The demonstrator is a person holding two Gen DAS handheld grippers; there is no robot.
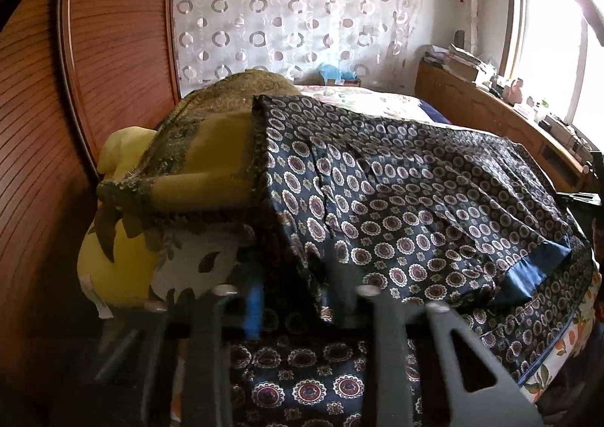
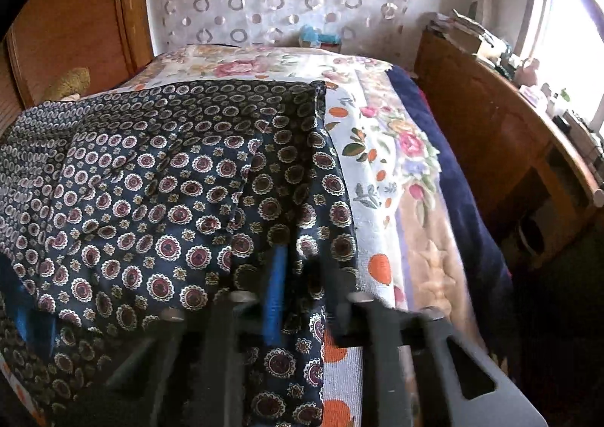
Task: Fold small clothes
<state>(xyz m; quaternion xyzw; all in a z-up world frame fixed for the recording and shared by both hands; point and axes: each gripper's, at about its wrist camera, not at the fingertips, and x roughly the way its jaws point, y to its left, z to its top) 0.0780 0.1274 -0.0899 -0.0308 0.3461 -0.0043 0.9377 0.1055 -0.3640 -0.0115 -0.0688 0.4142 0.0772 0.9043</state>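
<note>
Hard to read: fingertips of both grippers are dark and blurred against the cloth, so exact pinch spot isn't clear in either view. Left gripper [image 1: 290, 276] has its jaws nearly together w/ a raised fold of the dark patterned garment [image 1: 396, 193] between them; blue pad strip shows at the cloth edge. Right gripper [image 2: 298, 276] likewise narrow, jaws closed onto the garment's near right edge, blue pad visible against the fabric. Lower part of both views is filled by gripper frames, hiding the garment's nearest hem. In right wrist view the garment's left side runs off frame.

Garment [image 2: 170, 182]: navy fabric w/ rows of round medallions, maroon centres ringed white, small gold motifs between. Lies spread on the bed [image 2: 381, 148], over a floral bedspread w/ roses and orange dots. Several soft creases and overlapping layers; a plain blue inner lining shows at one turned-up corner in left wrist view. Far edge looks straight, hemmed.

Just beside it on the left, an olive-gold patterned pillow [image 1: 211, 132] stacked on yellow cushions. Wooden cabinet [image 2: 490, 132] runs along the bed's right side, cluttered top too small to make out.
</note>
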